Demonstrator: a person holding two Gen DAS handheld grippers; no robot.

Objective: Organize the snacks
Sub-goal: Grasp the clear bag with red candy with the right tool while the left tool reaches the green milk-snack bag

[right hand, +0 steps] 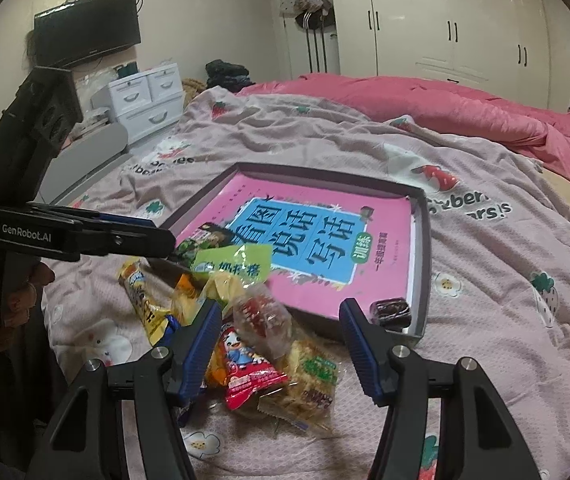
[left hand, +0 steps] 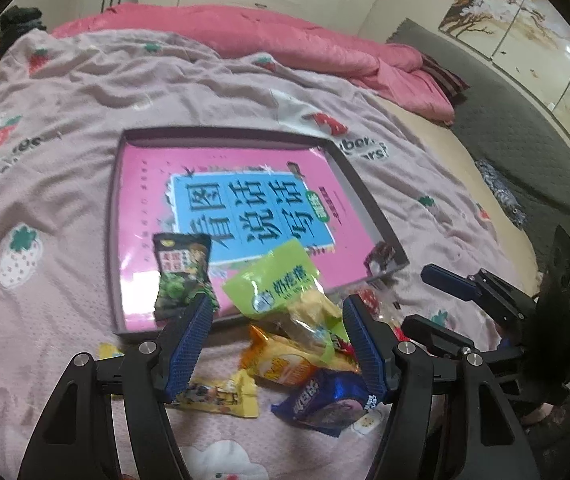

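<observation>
Both the left gripper [left hand: 275, 312] and right gripper [right hand: 281, 316], released, hover over the snack pile [right hand: 269, 344] near the tray [left hand: 369, 184] on the bed [left hand: 65, 184].

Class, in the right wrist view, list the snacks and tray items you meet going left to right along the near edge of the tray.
Yellow packet → red cartoon packet → green-labelled cracker pack → dark wrapped sweet in the tray's corner.

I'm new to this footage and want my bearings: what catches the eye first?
A shallow tray lined with a bright pink book sits mid-bed on a strawberry-print sheet. At its near edge lies a heap of snack packets, a green packet leaning into the tray. The left gripper and right gripper hang open over the heap.
</observation>
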